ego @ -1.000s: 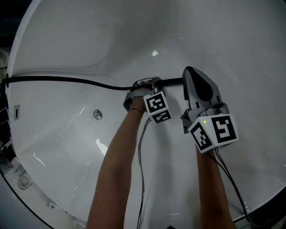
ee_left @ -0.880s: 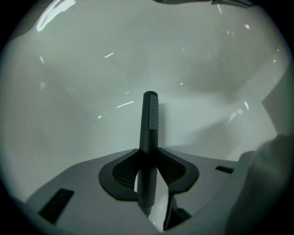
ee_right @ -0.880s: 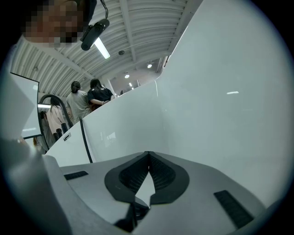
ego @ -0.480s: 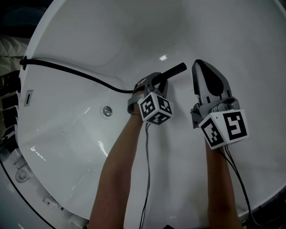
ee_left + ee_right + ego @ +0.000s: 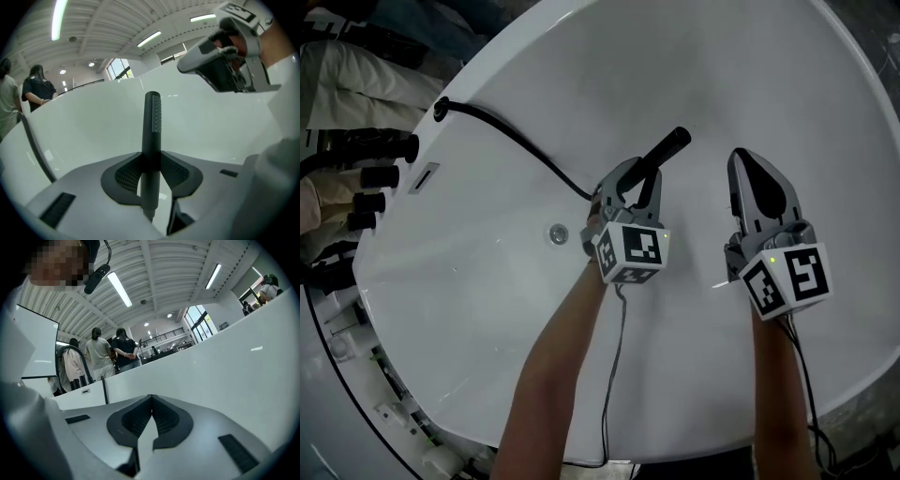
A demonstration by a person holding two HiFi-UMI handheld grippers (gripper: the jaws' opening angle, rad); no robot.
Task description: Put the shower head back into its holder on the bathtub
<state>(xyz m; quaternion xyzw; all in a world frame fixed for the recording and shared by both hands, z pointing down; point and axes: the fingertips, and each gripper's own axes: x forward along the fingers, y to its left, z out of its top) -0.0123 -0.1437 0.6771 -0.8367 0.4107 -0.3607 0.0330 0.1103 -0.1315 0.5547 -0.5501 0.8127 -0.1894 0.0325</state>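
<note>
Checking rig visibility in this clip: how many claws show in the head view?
2. The left claw sits at centre, shut on the black shower head; the right claw is to its right, shut and empty. No others appear hidden.

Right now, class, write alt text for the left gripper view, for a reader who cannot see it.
The left hand-held gripper clamps a slim black shower head, which stands upright in front of the white bathtub. The right hand-held gripper shows at upper right, and a black hose curves down the left edge.
</note>
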